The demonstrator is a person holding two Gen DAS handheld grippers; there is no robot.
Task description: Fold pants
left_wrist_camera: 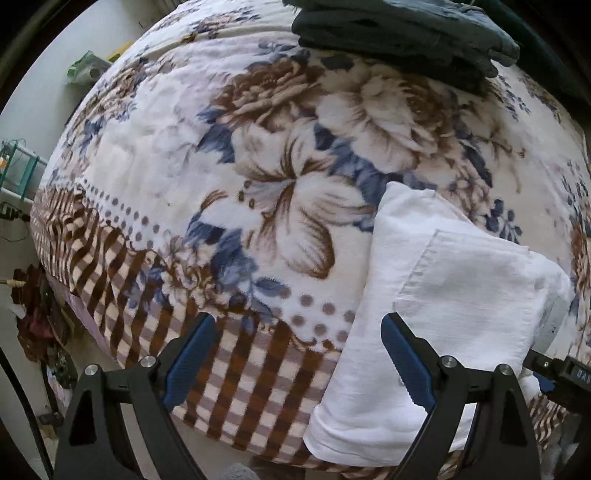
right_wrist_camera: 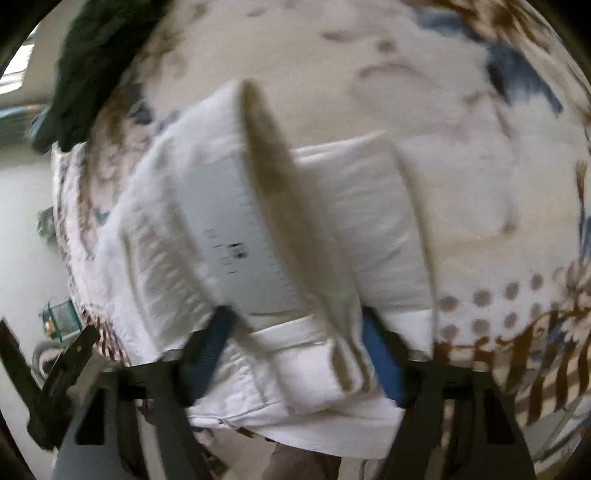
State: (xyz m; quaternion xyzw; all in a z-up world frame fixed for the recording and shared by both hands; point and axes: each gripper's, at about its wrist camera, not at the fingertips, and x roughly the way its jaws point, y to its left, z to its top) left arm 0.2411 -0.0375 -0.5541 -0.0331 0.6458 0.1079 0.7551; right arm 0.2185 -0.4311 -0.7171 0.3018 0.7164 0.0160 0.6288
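White pants (left_wrist_camera: 436, 295) lie folded into a thick bundle on a floral blanket (left_wrist_camera: 207, 173) near the bed's front edge. My left gripper (left_wrist_camera: 299, 325) is open and empty; its right finger (left_wrist_camera: 404, 358) is over the bundle's left side. In the blurred right wrist view the pants (right_wrist_camera: 258, 236) fill the middle, and my right gripper (right_wrist_camera: 297, 325) is wide open, with folds of the bundle lying between its blue fingers (right_wrist_camera: 382, 358). The right gripper's body shows at the left wrist view's right edge (left_wrist_camera: 565, 373).
A stack of dark folded clothes (left_wrist_camera: 399, 33) sits at the far side of the bed, also seen in the right wrist view (right_wrist_camera: 96, 66). The bed edge drops to the floor on the left, with a teal rack (left_wrist_camera: 18, 162) and clutter.
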